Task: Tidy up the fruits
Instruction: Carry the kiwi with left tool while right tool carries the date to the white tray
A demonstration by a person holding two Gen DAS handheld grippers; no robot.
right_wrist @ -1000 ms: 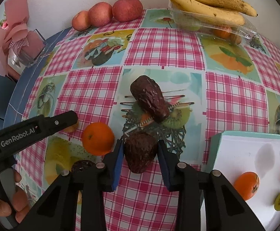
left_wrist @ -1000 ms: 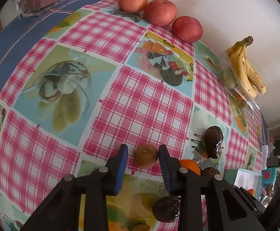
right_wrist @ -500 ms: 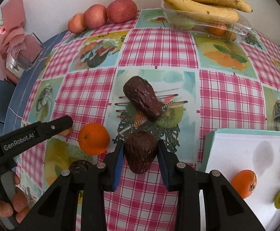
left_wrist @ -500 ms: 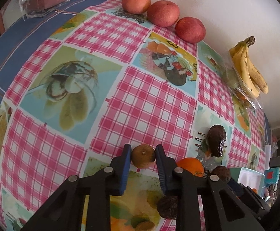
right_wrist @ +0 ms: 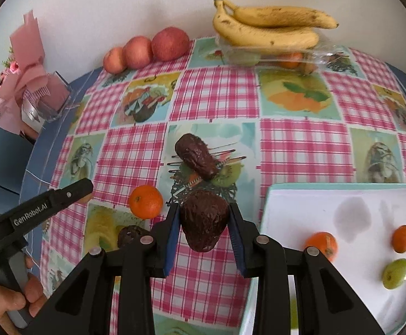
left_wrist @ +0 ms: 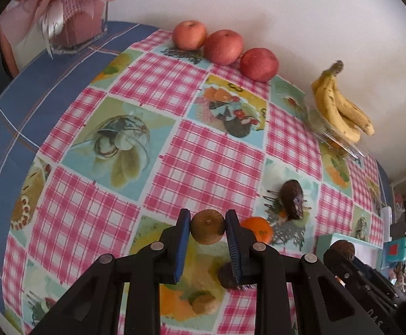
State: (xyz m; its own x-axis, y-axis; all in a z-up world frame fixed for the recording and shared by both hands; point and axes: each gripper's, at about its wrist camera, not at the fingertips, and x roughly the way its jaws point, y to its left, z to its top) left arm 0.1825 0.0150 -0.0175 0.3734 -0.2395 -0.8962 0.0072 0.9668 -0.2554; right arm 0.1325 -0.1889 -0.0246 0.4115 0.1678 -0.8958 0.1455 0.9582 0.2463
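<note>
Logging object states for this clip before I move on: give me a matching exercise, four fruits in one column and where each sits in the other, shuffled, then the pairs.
Things:
1. kiwi
2. dark avocado
3. bananas
4. green grape

Places:
A. lying on the white tray
B. on top of a clear plastic box by the wall
C. clamped between the fingers of the left gripper
D. clamped between the fingers of the right gripper

Pairs: 1-C, 2-D, 3-B, 4-A
</note>
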